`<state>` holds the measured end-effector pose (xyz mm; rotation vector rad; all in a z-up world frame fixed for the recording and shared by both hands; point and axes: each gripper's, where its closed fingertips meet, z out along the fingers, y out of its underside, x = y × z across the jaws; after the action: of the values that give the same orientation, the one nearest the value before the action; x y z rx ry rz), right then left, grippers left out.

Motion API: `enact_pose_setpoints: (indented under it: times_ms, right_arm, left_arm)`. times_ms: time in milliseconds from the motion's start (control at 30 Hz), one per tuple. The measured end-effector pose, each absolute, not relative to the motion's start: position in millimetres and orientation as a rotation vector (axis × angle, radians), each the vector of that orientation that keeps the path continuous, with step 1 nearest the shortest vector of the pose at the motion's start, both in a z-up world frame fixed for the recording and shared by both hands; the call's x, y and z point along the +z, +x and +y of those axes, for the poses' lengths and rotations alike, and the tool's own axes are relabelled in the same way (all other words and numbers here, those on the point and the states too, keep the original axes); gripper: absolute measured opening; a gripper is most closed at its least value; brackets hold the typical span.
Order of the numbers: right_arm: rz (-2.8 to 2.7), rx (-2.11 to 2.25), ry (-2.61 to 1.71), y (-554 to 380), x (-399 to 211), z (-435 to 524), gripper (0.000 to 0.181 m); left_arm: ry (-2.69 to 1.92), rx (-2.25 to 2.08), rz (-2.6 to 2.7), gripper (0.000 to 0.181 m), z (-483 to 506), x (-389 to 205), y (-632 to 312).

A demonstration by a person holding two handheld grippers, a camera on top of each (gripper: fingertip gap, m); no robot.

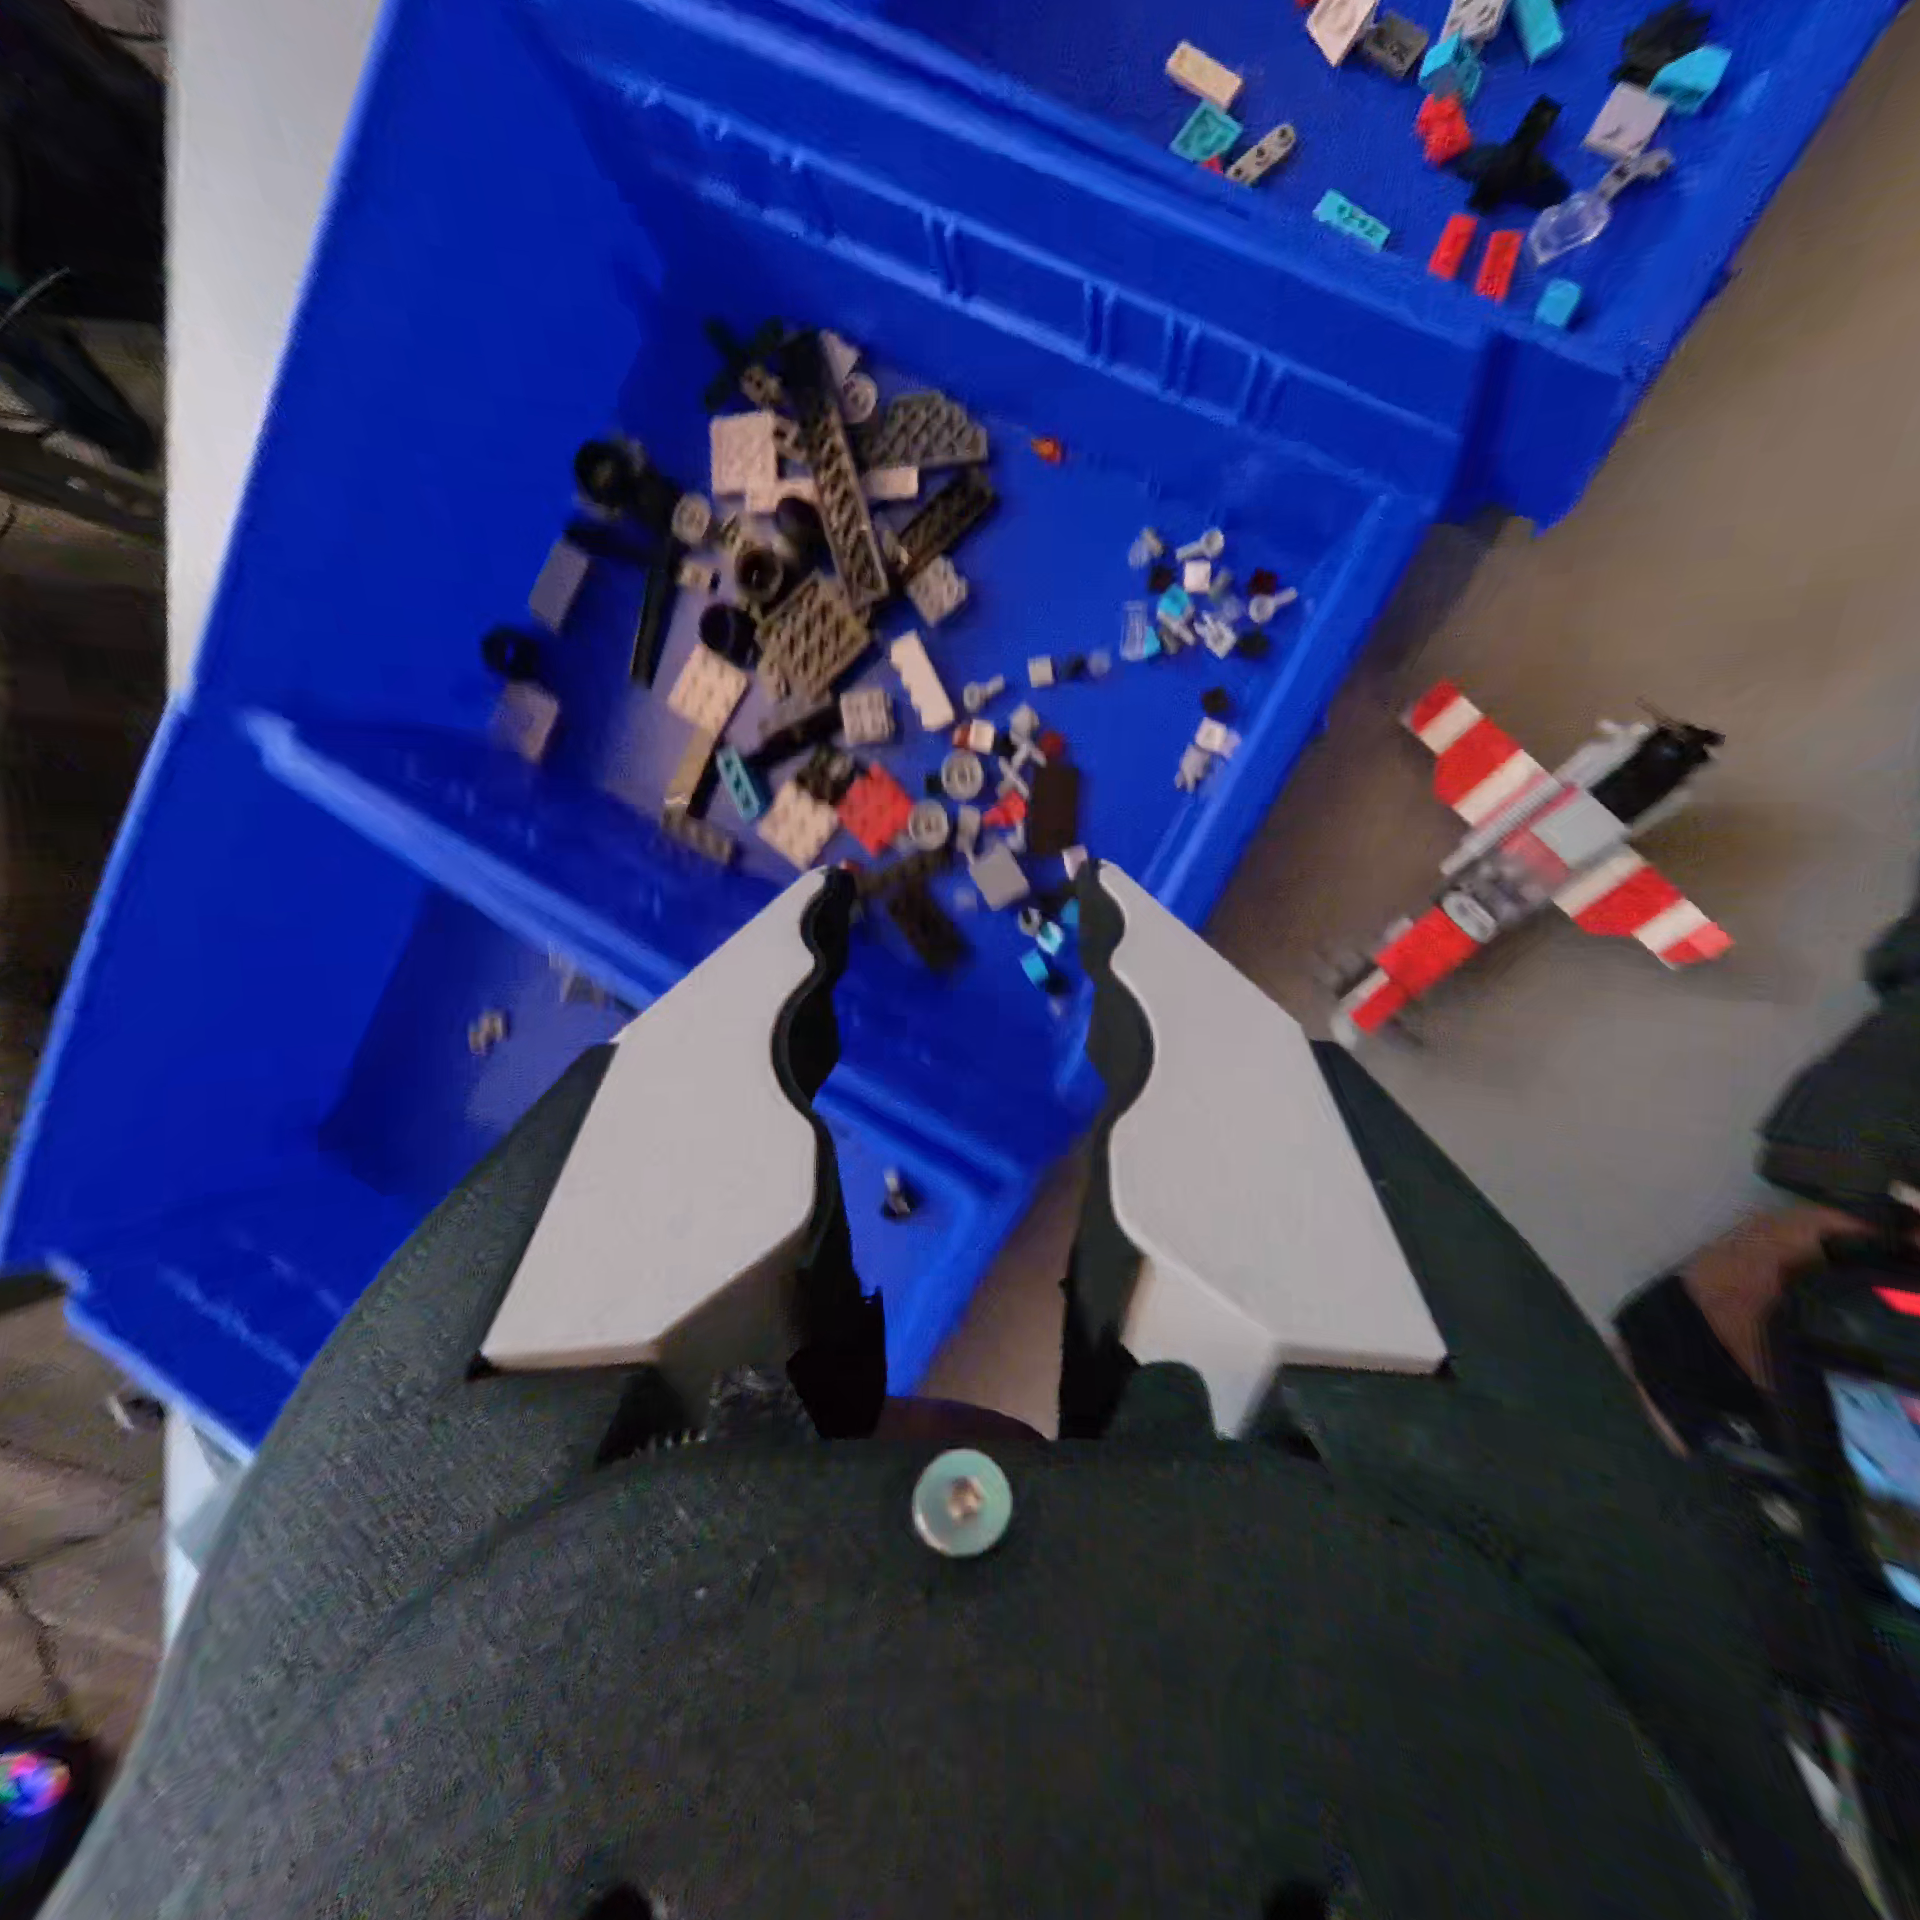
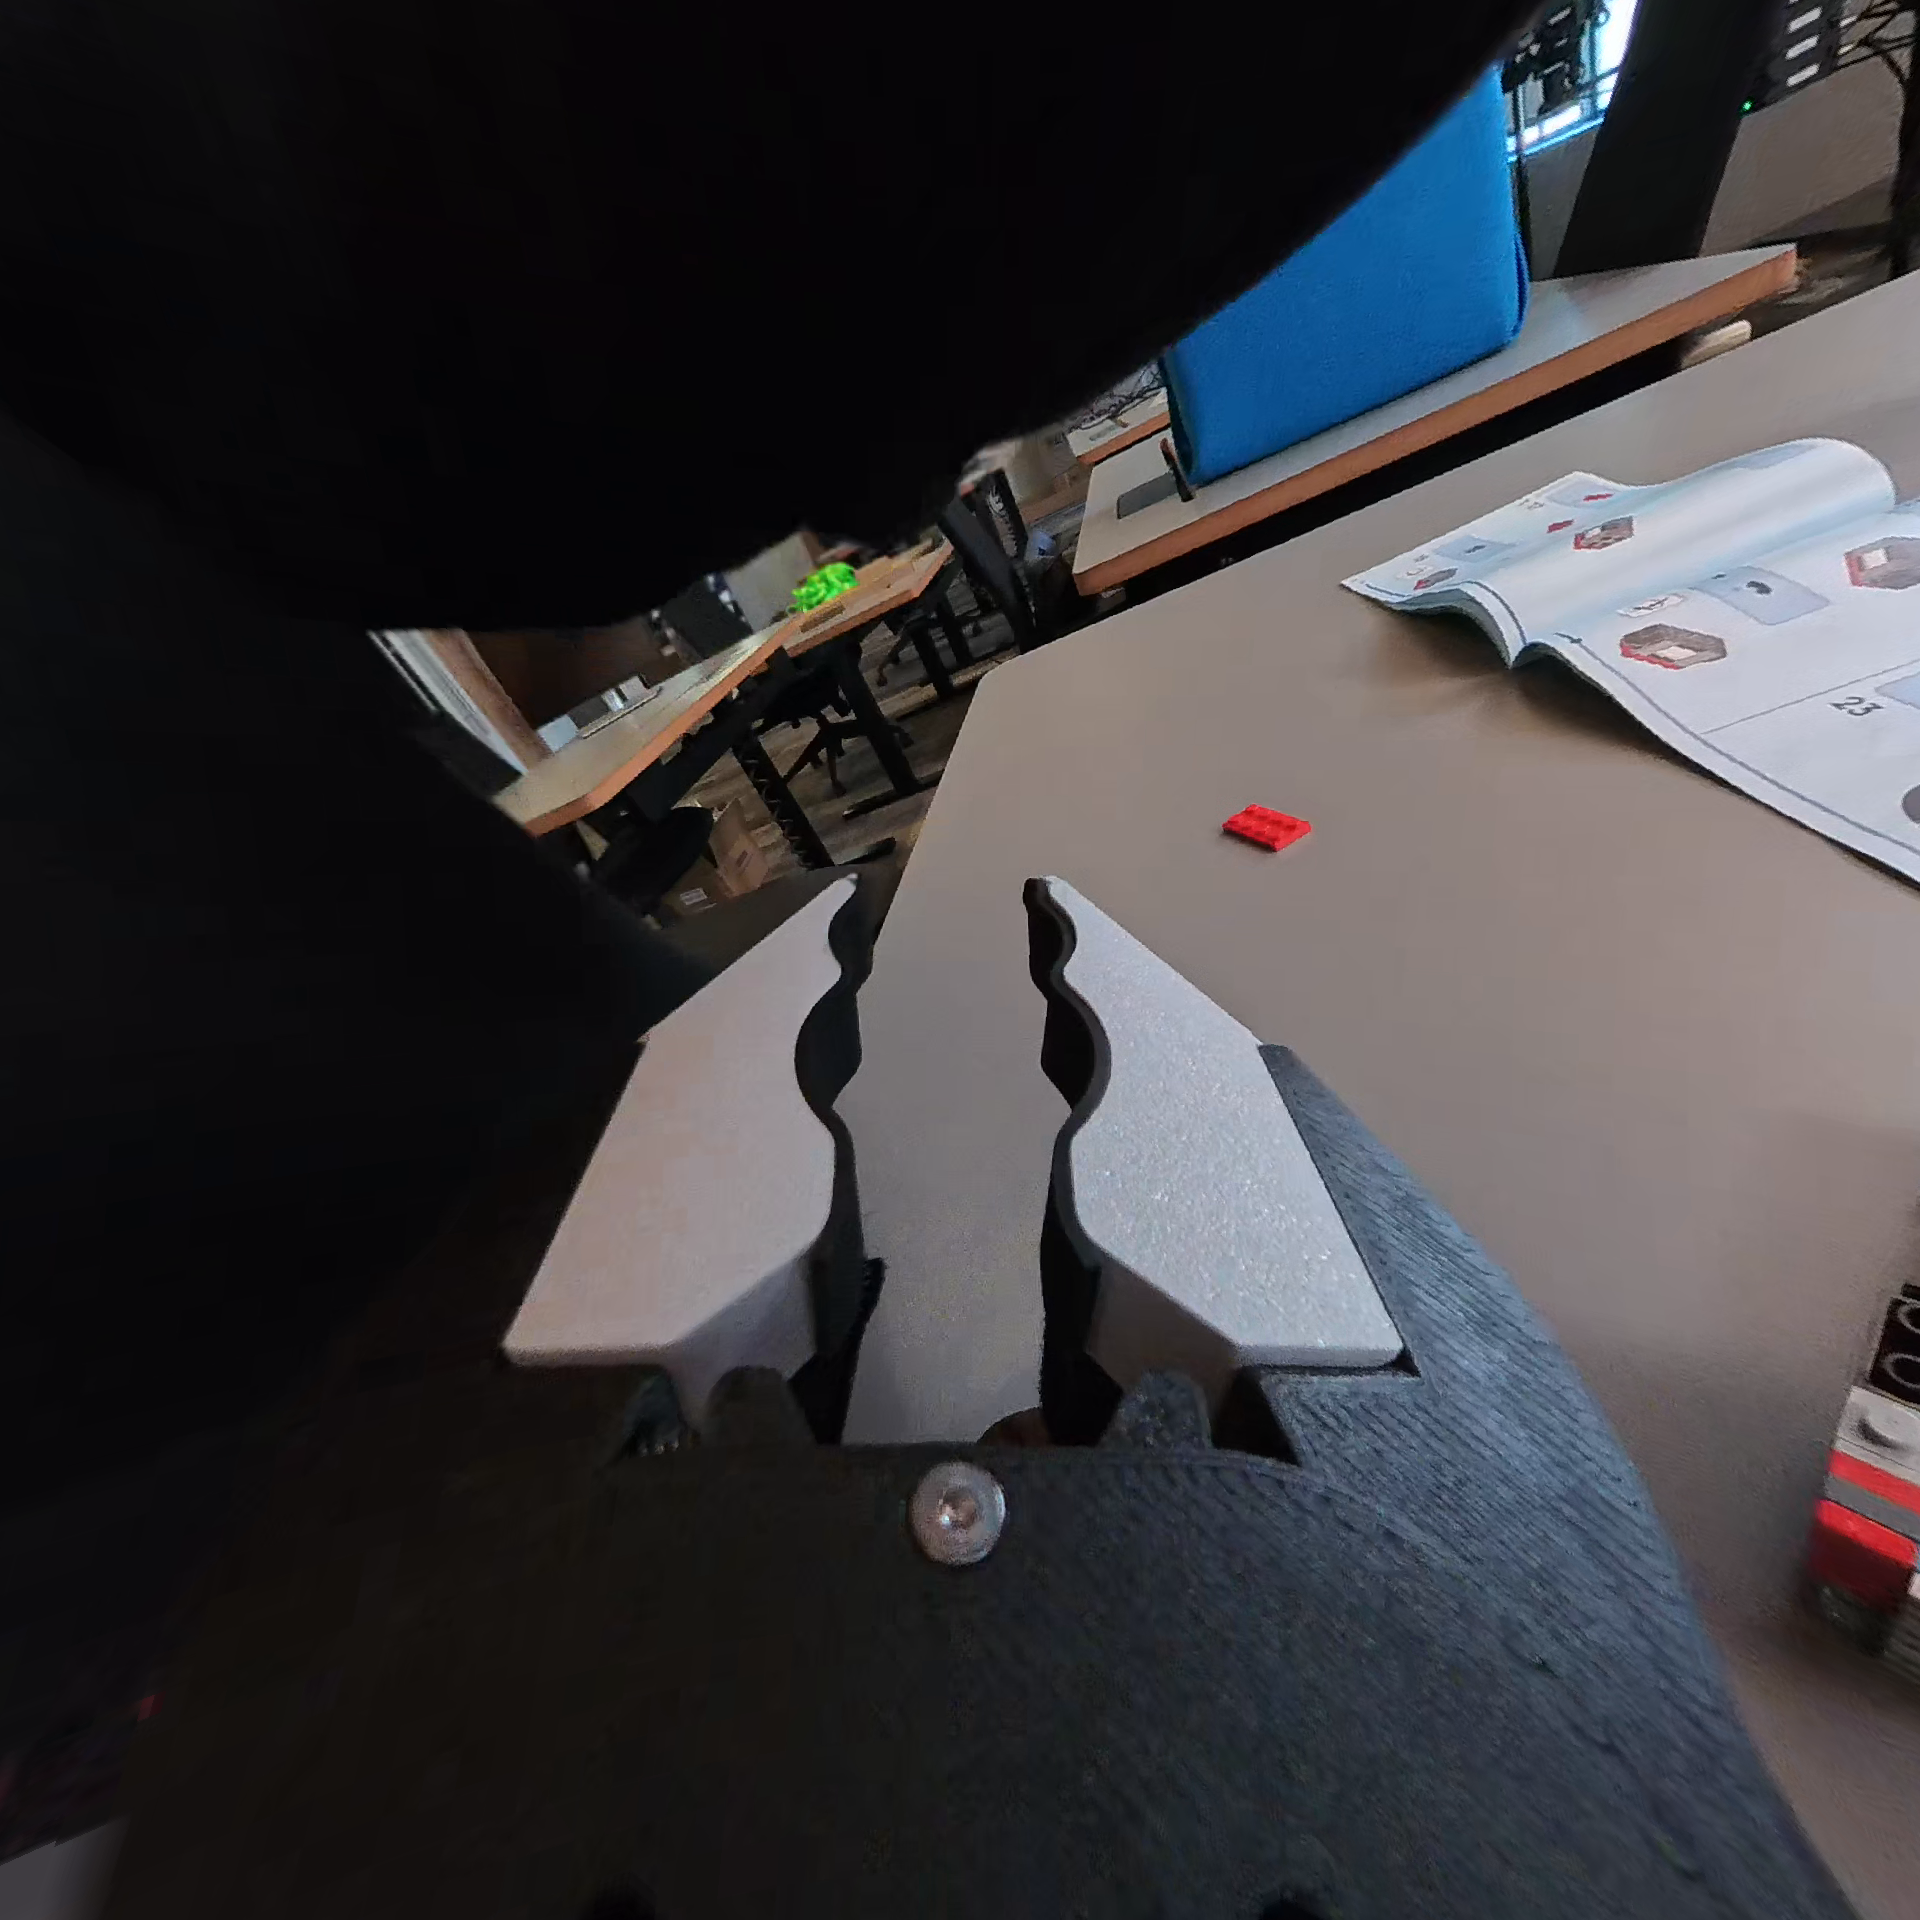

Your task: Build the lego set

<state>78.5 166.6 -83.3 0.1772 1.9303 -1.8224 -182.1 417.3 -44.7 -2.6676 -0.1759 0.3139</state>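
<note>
Open office room, rows of desks behind; grey matte table (image 2: 1403,1039) in front. Blue moulded plastic sorting tray (image 1: 436,436) holding loose bricks in three compartments, for picking. One red-and-white striped brick aeroplane model (image 1: 1538,852) just beside it. One open paper instruction booklet (image 2: 1704,623). One small red flat plate (image 2: 1267,828) lying alone (probably staged). Left gripper (image 1: 961,883) spread wide above the bricks, empty; right gripper (image 2: 940,894) likewise.

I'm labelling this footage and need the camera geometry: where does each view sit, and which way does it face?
Left wrist view: on the left tool, facing steeply down into the blue tray of loose bricks; its open fingers show.
Right wrist view: on the right tool, low, facing across the table toward a red plate and instruction booklet; open fingers and a dark shape above.
Shared: the table, likely the red-and-white model.
</note>
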Motion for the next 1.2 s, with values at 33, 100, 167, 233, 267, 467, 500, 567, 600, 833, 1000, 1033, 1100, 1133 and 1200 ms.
enact_pose_setpoints:
  times_ms: [33, 100, 167, 233, 267, 467, 500, 567, 600, 833, 1000, 1033, 1100, 1133, 1200]
  right_arm:
    - [1.936, -1.816, 0.165, 80.2, -83.8, 166.2, 0.03]
    - [1.946, -1.806, 0.133, 84.4, -84.4, 165.9, 0.03]
    - [1.946, -1.796, 0.115, 86.9, -84.6, 165.7, 0.03]
    - [1.944, -1.784, 0.119, 86.9, -85.5, 165.1, 0.03]
    - [1.942, -1.779, 0.12, 86.8, -85.6, 164.9, 0.03]
    - [1.953, -1.747, 0.087, 91.2, -87.7, 162.7, 0.03]
    - [1.953, -1.745, 0.084, 91.3, -87.7, 162.4, 0.03]
    - [1.95, -1.744, 0.085, 90.7, -87.6, 162.3, 0.03]
    - [1.948, -1.747, 0.088, 90.1, -87.3, 162.4, 0.03]
    - [1.95, -1.748, 0.086, 90.4, -87.3, 162.4, 0.03]
    - [1.944, -1.758, 0.088, 89.8, -86.3, 163.3, 0.029]
    - [1.945, -1.762, 0.089, 89.3, -86.2, 163.5, 0.029]
    - [1.947, -1.765, 0.094, 87.7, -86.2, 164.1, 0.03]
    - [1.947, -1.767, 0.099, 86.7, -86.1, 164.4, 0.029]
    - [1.946, -1.767, 0.102, 86.2, -86.2, 164.6, 0.029]
  left_arm:
    - [-2.723, 0.3, -0.132, 0.043, 430.6, -55.5, -192.0]
    - [-2.848, 0.276, -0.073, 0.043, 444.2, -82.2, -212.9]
    - [-2.94, 0.222, -0.076, 0.044, 449.2, -109.3, -228.7]
    - [-3.023, 0.185, -0.048, 0.043, 446.7, -132.2, -237.6]
    - [-3.051, 0.176, -0.029, 0.041, 445.4, -140.2, -239.9]
    - [-3.119, 0.128, 0.024, 0.036, 449.2, -162.3, -239.4]
    - [-3.127, 0.128, 0.026, 0.035, 450.1, -165.2, -240.2]
    - [-3.138, 0.124, 0.019, 0.035, 451.6, -170.2, -242.5]
    - [-3.143, 0.125, 0.007, 0.035, 451.9, -172.3, -244.4]
    - [-3.17, 0.122, -0.025, 0.022, 451.4, -182.2, -248.2]
    - [-3.085, 0.153, -0.059, 0.021, 458.3, -164.0, -242.0]
    - [-3.041, 0.164, -0.076, 0.021, 460.3, -153.1, -239.0]
    - [-2.931, 0.166, -0.102, 0.021, 461.6, -124.0, -225.5]
    - [-2.875, 0.174, -0.107, 0.021, 458.3, -107.1, -216.3]
    - [-2.768, 0.2, -0.134, 0.021, 441.2, -73.3, -196.1]
